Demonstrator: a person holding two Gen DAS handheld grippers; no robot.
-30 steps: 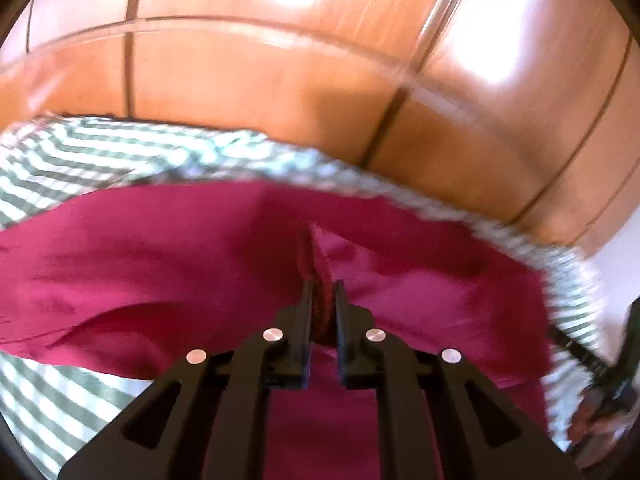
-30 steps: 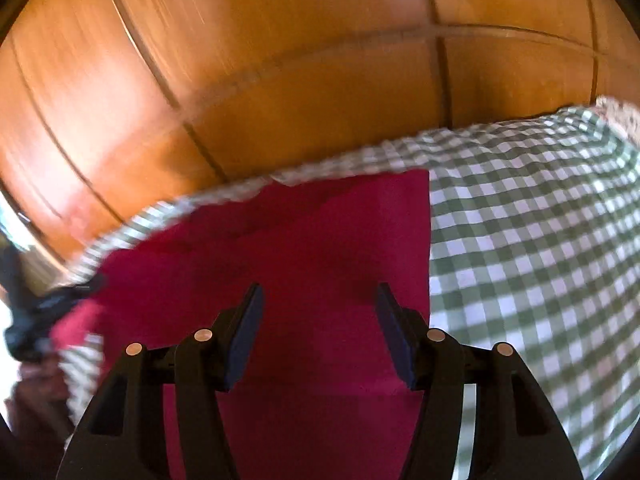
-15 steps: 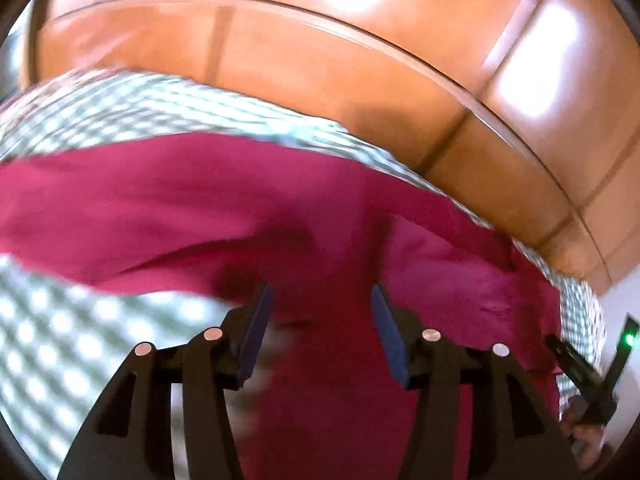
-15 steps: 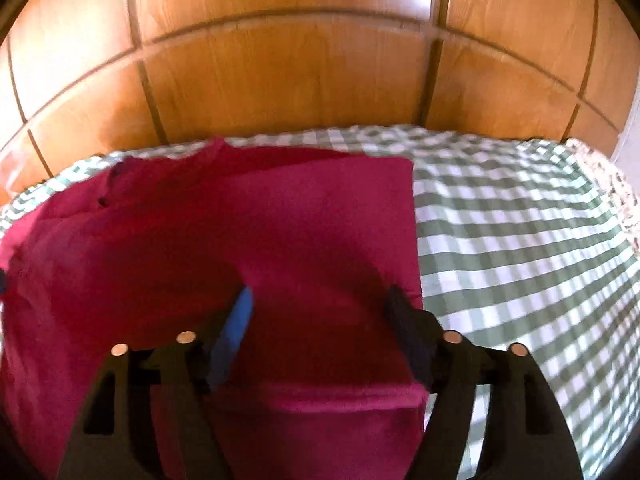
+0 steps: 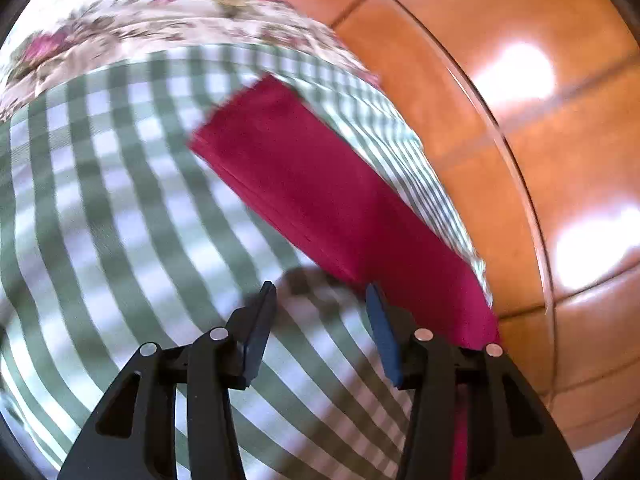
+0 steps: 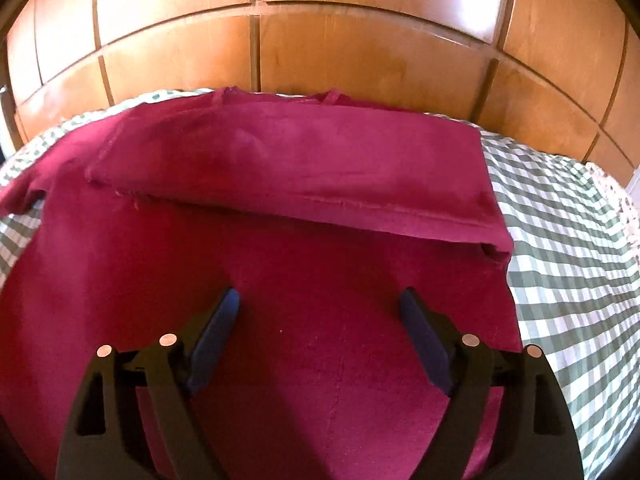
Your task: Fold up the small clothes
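Observation:
A dark red garment (image 6: 304, 184) lies on a green-and-white checked cloth (image 6: 568, 248), its far part folded over toward me along a straight hem. Above the flat near part hovers my right gripper (image 6: 320, 300), jaws opening wide, nothing between them. In the left wrist view the same red garment (image 5: 320, 192) runs as a long strip along the cloth's edge. My left gripper (image 5: 320, 292) hangs over the checked cloth (image 5: 120, 220) just beside the garment's near edge; its jaws are partly apart and closing, with nothing between them.
A glossy wooden panelled wall (image 6: 360, 52) rises right behind the checked surface. A floral fabric (image 5: 132, 20) lies beyond the checked cloth in the left wrist view. Bare checked cloth stretches right of the garment.
My left gripper let go of the pinched red fabric, rolled, and swung off the garment onto bare checked cloth. The right gripper's jaws spread wider and it came closer over the garment.

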